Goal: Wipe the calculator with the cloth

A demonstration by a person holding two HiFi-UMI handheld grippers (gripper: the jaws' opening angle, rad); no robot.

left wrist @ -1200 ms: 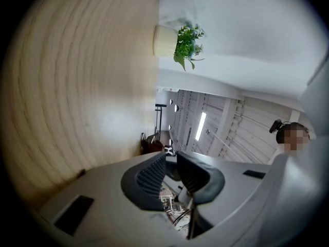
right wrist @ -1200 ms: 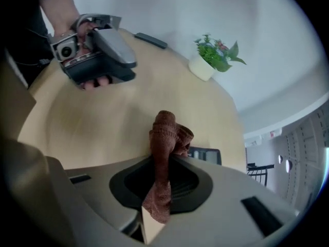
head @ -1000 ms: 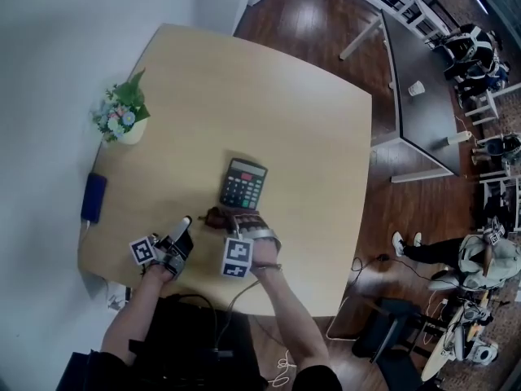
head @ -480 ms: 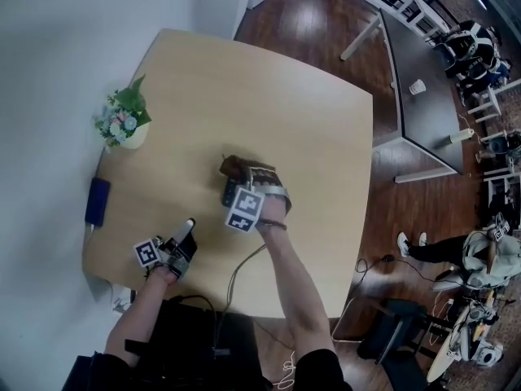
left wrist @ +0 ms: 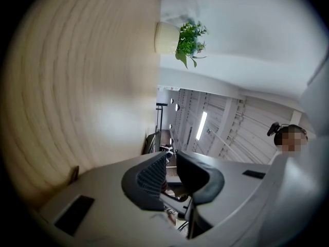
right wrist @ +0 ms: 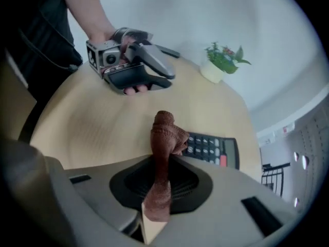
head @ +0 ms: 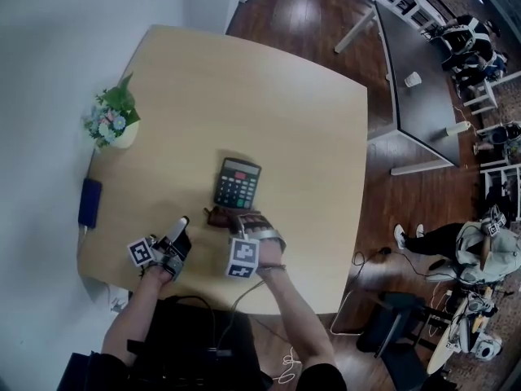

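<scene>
At the left edge of the light wooden table (head: 269,96), a flat dark blue device (head: 89,202) is seen at about nine o'clock from the calculator (head: 238,183). A small pot of flowers (head: 114,122) is set at ten o'clock, well apart from it. The left gripper (head: 182,221) is held over the near part of the table at eight o'clock from the calculator. Its jaws are seen clenched together with nothing between them in the left gripper view, where it (left wrist: 169,170) is pointed along the tabletop towards the flower pot. The brown cloth (head: 216,216) is grasped by the right gripper (head: 226,218) and is bunched at seven o'clock from the calculator, just beside its near-left corner. Whether the cloth touches the calculator cannot be told. In the right gripper view the jaws are shown clamped on the cloth, which stands up between them and hides part of the calculator's near edge. The calculator itself lies flat near the middle of the table, keys up and display at the far end. Only bare tabletop lies around its other sides. Beyond the table, at two o'clock, a dark table (head: 407,112) bears a white cup (head: 413,79). A seated person (head: 480,251) is seen on the wooden floor between three and four o'clock.
</scene>
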